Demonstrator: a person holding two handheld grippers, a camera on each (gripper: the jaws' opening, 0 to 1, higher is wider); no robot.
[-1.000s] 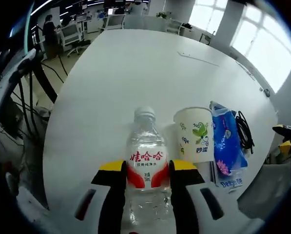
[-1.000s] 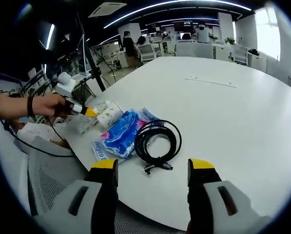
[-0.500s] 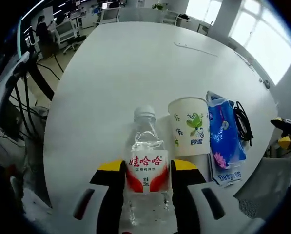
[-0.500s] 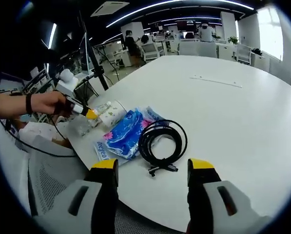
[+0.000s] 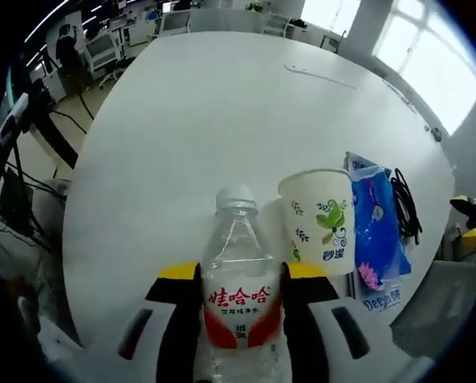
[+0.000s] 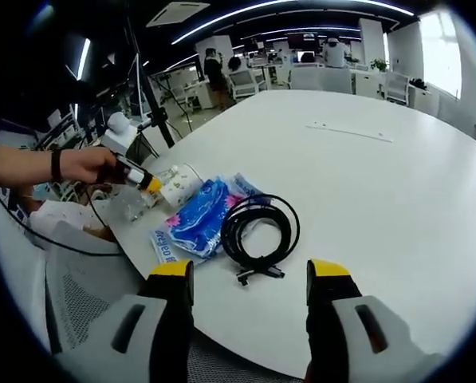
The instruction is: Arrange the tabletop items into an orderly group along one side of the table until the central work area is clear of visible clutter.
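the water bottle [image 5: 238,295] stands upright near the table's near edge, its clear body and red-and-white label pinched between the yellow-tipped jaws of the left gripper [image 5: 239,279], which closes on it from both sides; whether its base rests on the table [image 5: 190,120] or hangs just off it i cannot tell. just beside it stands a paper cup [image 5: 320,219] printed with green leaves, upright and mouth up, so close that the two look nearly touching. next along the same edge lies a blue tissue pack [image 5: 375,239], flat, and beyond that a coil of black cable [image 5: 405,209]. from the right gripper view the row reads the same: cup [image 6: 178,185], tissue pack [image 6: 196,219] and cable [image 6: 257,235] lined up along one side, with a person's hand [image 6: 90,166] on the left tool. the right gripper [image 6: 249,275] hovers near the cable, jaws spread wide with nothing between them. the middle of the table looks bare, so this seems to be the late stage of grouping: the bottle being settled into its place at the end of the row. the next move likely calls for setting it down square, then opening the jaws gently so it doesn't tip into the cup
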